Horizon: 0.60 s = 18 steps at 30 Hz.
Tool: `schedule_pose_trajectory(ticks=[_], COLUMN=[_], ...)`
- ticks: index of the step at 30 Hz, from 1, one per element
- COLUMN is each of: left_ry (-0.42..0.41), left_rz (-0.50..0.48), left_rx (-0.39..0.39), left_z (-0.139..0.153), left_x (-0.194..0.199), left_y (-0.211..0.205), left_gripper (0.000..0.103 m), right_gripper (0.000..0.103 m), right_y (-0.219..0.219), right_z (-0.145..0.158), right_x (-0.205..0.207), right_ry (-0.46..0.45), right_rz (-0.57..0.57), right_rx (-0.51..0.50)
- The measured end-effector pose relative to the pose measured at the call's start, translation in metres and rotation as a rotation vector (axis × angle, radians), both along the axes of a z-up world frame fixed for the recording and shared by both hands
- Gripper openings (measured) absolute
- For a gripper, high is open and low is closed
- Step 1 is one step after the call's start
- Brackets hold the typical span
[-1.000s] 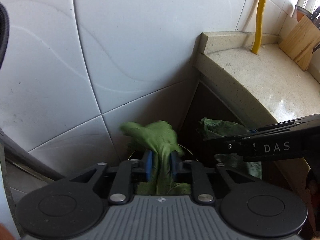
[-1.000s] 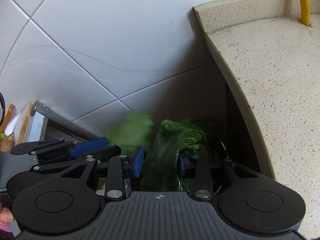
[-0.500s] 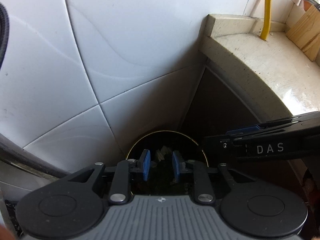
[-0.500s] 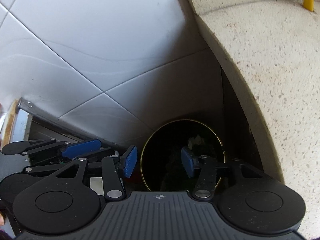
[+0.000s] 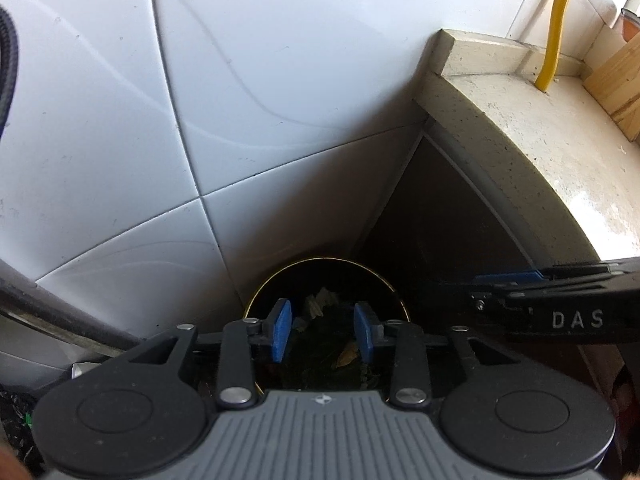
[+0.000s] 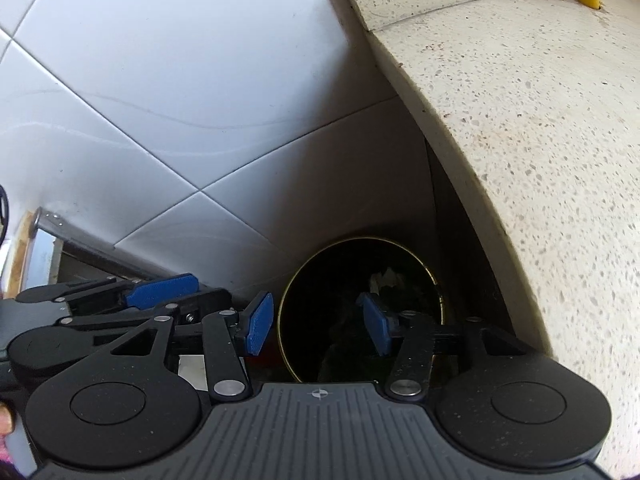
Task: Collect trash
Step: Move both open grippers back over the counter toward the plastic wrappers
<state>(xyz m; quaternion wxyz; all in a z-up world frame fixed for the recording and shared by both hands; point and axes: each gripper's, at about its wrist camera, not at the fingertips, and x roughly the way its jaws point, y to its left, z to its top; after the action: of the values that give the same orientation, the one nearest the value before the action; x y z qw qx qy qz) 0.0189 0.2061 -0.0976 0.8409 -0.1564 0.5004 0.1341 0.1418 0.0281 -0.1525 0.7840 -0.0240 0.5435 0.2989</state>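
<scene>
Blue-padded left gripper [image 5: 323,331] and right gripper [image 6: 317,328], fingers apart and empty, above dark gold-rimmed bin [image 6: 424,264]; leafy scraps [image 5: 320,336] down inside, beside speckled stone desk [image 6: 540,120].

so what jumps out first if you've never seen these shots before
The dark round bin with its thin gold rim sits low in the corner between the white tiled wall and the speckled stone counter, leafy scraps dimly visible inside. Both grippers hang above it with blue-padded fingers apart and nothing between them: left gripper, right gripper.
</scene>
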Motion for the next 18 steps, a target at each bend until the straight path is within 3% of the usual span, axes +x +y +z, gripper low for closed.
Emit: schedule_pose_trajectory(ticks=[8, 18], left_ry=[-0.008, -0.07], left_rz=[0.002, -0.017], left_rx=[-0.007, 0.004], left_z=[0.001, 0.015], left_x=[-0.001, -0.006], left_y=[-0.001, -0.004], left_gripper=[0.032, 0.032], right_gripper=[0.062, 0.063], right_y=[-0.009, -0.026], right_z=[0.005, 0.04], right_x=[-0.007, -0.016], right_ry=[-0.01, -0.084], right_rz=[-0.023, -0.036], right_rx=[0.008, 0.05])
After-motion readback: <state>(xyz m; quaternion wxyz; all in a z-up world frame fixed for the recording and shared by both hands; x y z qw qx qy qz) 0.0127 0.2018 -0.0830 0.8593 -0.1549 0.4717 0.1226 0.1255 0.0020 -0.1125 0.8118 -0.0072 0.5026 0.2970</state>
